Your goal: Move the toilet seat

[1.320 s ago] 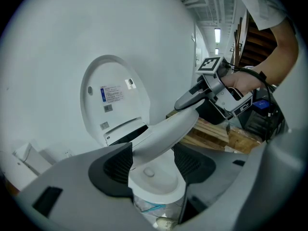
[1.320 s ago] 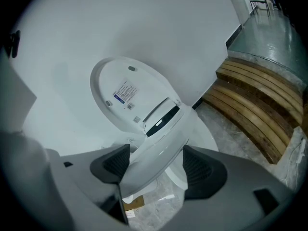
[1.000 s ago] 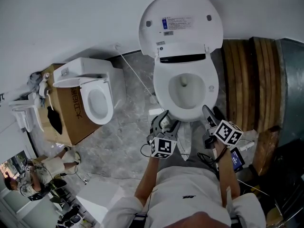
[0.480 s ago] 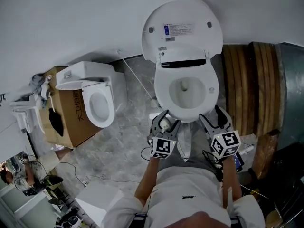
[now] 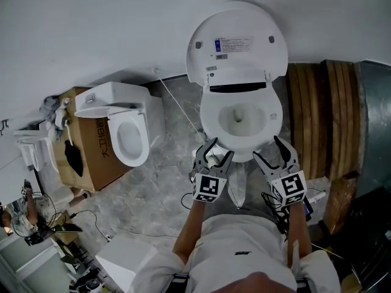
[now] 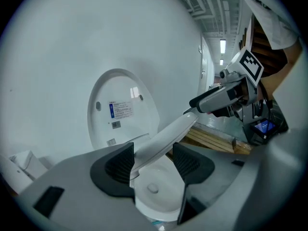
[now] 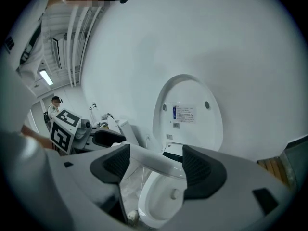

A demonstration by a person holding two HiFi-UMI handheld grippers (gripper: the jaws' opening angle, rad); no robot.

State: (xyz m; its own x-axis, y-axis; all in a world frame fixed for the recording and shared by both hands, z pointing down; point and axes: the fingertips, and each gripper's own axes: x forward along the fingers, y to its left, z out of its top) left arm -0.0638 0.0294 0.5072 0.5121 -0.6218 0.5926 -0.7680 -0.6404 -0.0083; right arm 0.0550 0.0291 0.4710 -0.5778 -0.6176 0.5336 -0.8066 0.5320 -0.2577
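The white toilet stands against the wall with its lid [image 5: 237, 41] upright. Its seat [image 5: 273, 116] rings the bowl [image 5: 240, 119]. Both grippers are at the front rim, the left gripper [image 5: 215, 151] beside the right gripper [image 5: 272, 152]. In the left gripper view the seat [image 6: 163, 134] is lifted off the bowl. It runs between the left gripper's [image 6: 153, 163] jaws, touching one pad with a gap at the other, towards a right gripper finger [image 6: 211, 96]. In the right gripper view the seat's rim [image 7: 149, 160] crosses the right gripper's [image 7: 153, 165] wide gap.
A smaller white toilet [image 5: 125, 130] leans by a cardboard box [image 5: 79, 148] at the left. Wooden planks [image 5: 317, 121] stand right of the toilet. A white pipe [image 5: 177, 105] runs over the marble floor. A person [image 5: 24, 218] sits far off at lower left.
The right gripper has rolled from standing on edge to lying flat with both fingers spread. Both grippers have moved up the picture to the toilet's front rim.
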